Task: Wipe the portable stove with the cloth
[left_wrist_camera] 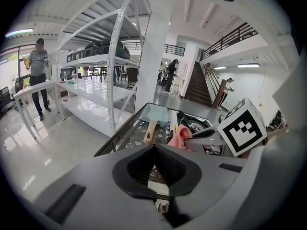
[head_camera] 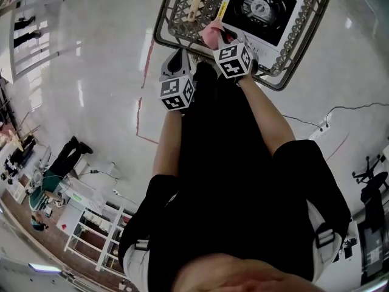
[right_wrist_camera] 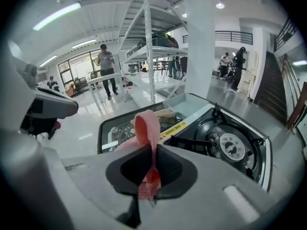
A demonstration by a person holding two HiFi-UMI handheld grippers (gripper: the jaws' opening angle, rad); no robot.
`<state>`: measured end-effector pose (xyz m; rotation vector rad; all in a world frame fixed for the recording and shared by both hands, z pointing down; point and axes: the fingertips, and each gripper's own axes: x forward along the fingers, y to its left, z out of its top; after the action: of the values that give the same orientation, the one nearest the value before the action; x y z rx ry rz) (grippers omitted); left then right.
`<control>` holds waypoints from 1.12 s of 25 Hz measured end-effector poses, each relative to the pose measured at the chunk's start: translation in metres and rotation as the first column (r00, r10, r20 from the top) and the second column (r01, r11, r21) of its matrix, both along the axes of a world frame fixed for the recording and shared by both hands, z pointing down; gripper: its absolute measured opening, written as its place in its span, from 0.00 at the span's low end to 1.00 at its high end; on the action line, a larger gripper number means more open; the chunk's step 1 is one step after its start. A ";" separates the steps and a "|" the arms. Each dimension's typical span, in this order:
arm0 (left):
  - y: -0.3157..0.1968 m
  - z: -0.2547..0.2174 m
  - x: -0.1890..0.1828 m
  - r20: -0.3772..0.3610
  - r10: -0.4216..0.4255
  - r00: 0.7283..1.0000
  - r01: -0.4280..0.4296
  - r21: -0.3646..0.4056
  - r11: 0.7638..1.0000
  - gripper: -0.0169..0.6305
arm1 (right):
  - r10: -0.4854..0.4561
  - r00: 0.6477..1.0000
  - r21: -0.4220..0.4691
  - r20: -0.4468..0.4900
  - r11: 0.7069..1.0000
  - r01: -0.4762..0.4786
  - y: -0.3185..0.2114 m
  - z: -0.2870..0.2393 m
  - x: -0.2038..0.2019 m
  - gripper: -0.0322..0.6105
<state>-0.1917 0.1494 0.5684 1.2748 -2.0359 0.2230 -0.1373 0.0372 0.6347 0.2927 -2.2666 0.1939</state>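
Stove (head_camera: pixel 261 8): right side of worktop (head_camera: pixel 161 26) | Cloth (right_wrist_camera: pixel 146 126): pink, pinched in closed fingers of right gripper (right_wrist_camera: pixel 152 163), raised at near edge beside stove, contact not evident | Left gripper (left_wrist_camera: pixel 154 152): fingers closed, empty, off near-left corner | Step: approach, wiping likely not begun | Next: lower cloth flat onto stove top, then sweep.

The cloth (right_wrist_camera: pixel 146 128) is a pink woven textile, rough and matt. The portable stove (right_wrist_camera: pixel 231 147) looks metal, and the floor (head_camera: pixel 91 90) is smooth, glossy.
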 end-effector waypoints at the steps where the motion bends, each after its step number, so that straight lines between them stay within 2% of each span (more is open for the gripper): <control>1: -0.001 -0.002 0.001 -0.005 0.007 1.000 -0.007 -0.001 1.000 0.03 | 0.003 1.000 -0.001 -0.002 1.000 -0.003 0.002 -0.003 0.001 0.09; 15: -0.048 0.004 0.033 -0.033 0.173 0.984 -0.173 -0.010 0.985 0.03 | 0.090 0.996 -0.025 -0.008 0.996 -0.090 -0.009 -0.006 0.032 0.09; 21: -0.073 0.008 0.051 -0.044 0.264 0.964 -0.264 -0.006 0.964 0.03 | 0.141 0.990 -0.021 -0.006 0.990 -0.141 -0.020 -0.005 0.049 0.09; 28: -0.100 0.010 0.079 -0.056 0.368 0.928 -0.369 -0.003 0.929 0.03 | 0.217 0.976 -0.026 -0.004 0.976 -0.217 -0.029 -0.006 0.077 0.09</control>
<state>-0.1130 0.0497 0.5787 1.6322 -1.7314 0.3705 -0.0600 0.0086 0.6287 0.5268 -2.2268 0.3360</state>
